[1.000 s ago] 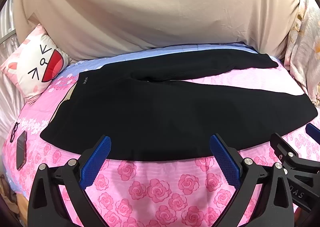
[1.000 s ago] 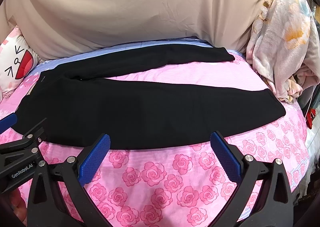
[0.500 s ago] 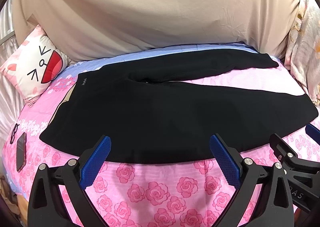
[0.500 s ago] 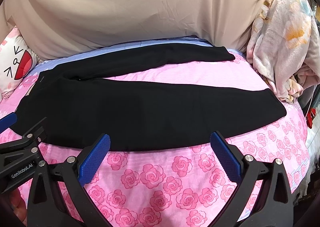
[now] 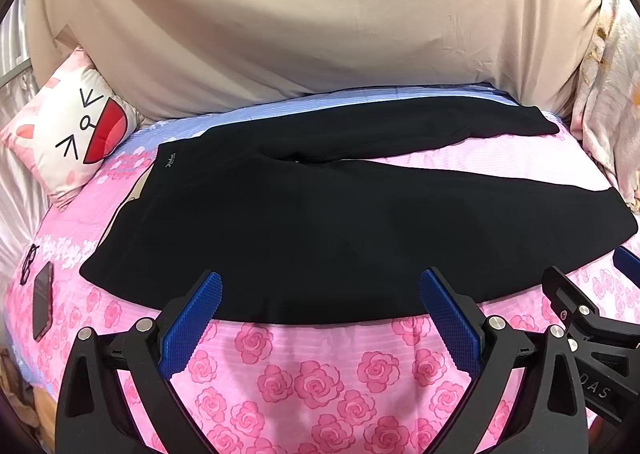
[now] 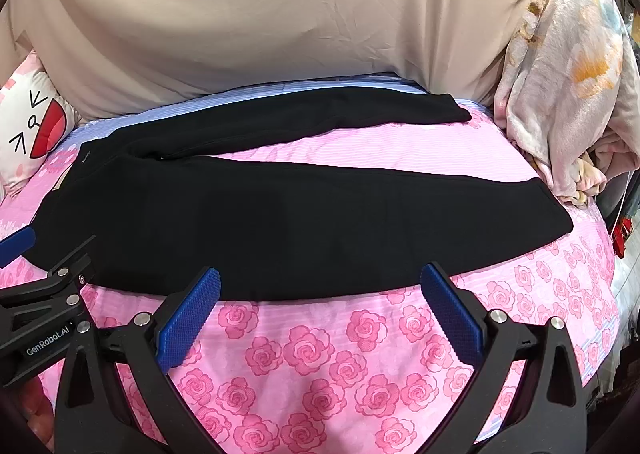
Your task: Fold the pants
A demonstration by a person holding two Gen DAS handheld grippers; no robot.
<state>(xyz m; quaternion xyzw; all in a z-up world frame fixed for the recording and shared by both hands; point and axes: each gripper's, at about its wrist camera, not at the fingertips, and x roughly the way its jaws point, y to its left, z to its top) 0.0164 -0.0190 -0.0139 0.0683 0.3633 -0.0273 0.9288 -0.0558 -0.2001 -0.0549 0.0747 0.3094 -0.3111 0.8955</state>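
- Black fabric pants are lying flat across mid-frame on the pink rose-print bedsheet.
- Left gripper and right gripper are hovering at lower frame, jaws spread, holding nothing.

A home bedroom: rose-print bedsheet; cartoon cat pillow.

so the black soft-knit pants are laid out flat on the bed, unfolded, waistband to the left with a tiny pale logo near its far corner, both legs running right and splayed in a V, far leg thinner, near leg ending by the right edge
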